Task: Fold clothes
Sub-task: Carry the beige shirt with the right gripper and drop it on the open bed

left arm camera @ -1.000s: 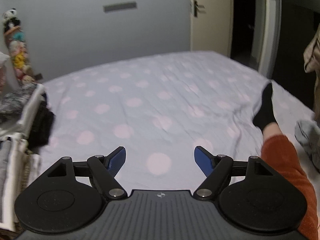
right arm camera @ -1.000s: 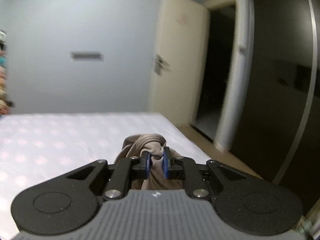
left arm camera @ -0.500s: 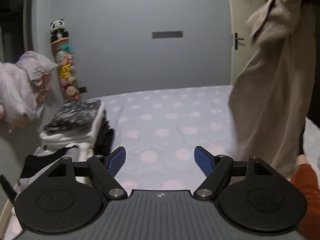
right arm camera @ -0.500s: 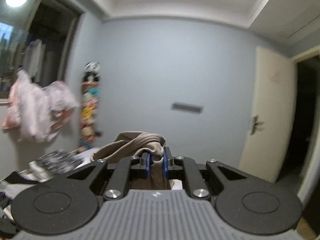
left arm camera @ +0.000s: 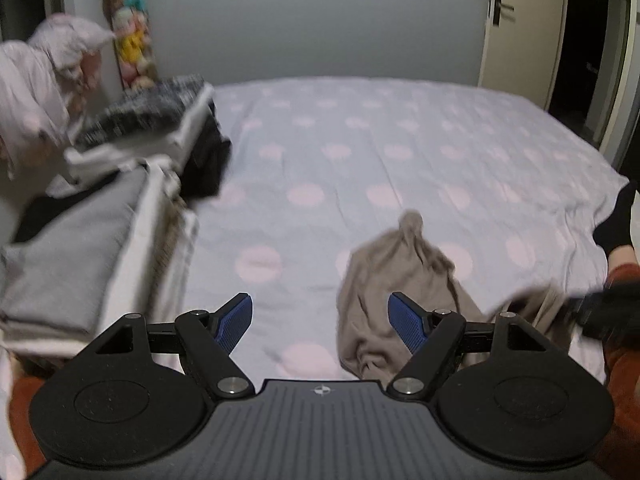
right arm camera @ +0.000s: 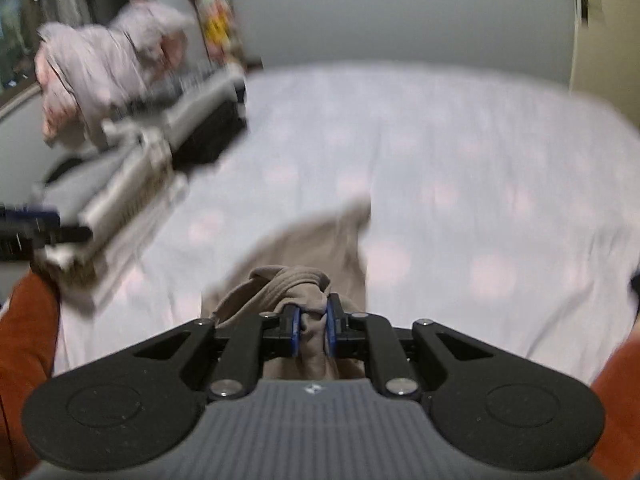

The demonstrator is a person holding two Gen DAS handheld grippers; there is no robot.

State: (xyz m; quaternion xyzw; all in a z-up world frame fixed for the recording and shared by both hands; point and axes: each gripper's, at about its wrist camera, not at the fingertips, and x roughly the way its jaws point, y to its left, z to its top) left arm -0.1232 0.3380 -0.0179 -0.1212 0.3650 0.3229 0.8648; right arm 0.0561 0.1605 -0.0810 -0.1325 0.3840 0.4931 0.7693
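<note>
A beige garment lies crumpled on the dotted bedsheet, its far tip sticking up. My left gripper hangs open just above the near edge of the sheet, and the garment lies behind its right finger. My right gripper is shut on a bunched fold of the beige garment, the rest of which spreads out on the bed ahead. In the left wrist view the right gripper is a dark blur at the right edge.
Stacks of folded clothes line the bed's left side, with a black pile behind them. A pale pink garment hangs at the left wall. The person's orange sleeve and black sock are at right. A door stands at the far right.
The right gripper swung down from high in the air, bringing the beige garment from hanging onto the bed. The left gripper tilted down and shifted toward the clothes stacks.
</note>
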